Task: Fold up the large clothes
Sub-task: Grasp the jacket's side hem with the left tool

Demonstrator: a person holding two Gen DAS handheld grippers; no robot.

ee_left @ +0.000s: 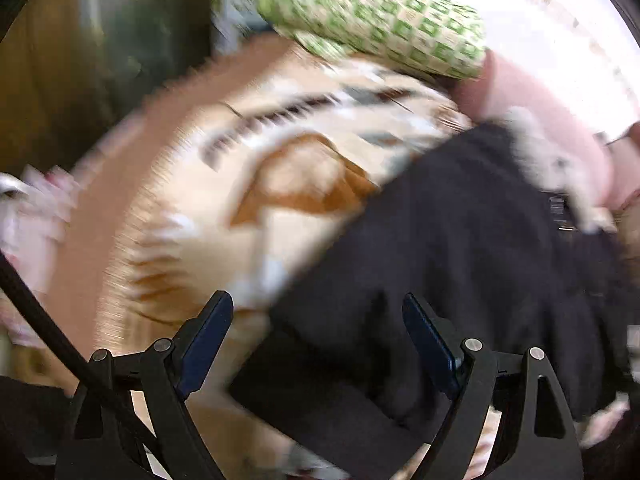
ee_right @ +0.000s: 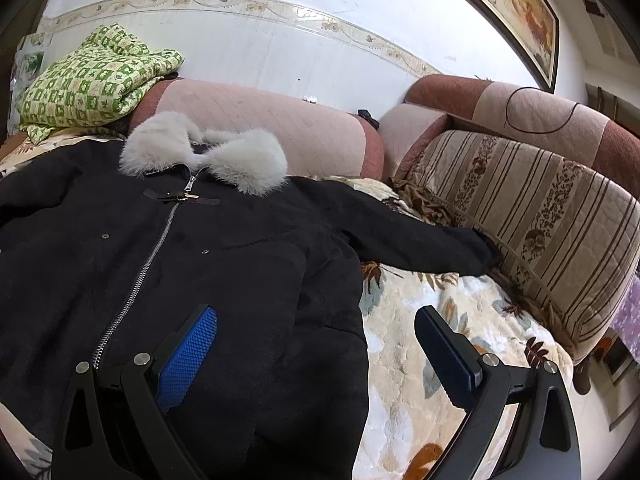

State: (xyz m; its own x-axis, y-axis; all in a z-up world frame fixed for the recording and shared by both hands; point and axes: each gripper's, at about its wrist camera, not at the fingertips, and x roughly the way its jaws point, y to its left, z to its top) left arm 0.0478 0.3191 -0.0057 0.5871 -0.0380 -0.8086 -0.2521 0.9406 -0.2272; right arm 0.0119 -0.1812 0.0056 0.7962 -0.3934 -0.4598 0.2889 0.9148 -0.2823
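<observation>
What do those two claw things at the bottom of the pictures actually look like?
Both are matte black plastic linkages with silver pivot pins. The left claw and right claw each carry two flat fingers faced with blue textured pads. A thin black rod or cable crosses the left view. No sleeves show.

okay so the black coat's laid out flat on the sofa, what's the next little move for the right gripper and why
Probably reach the right gripper forward to the outstretched sleeve and close on it near the cuff. The black coat lies zipped and face up, that sleeve still spread out over the floral blanket, and both grippers are open and empty.
</observation>
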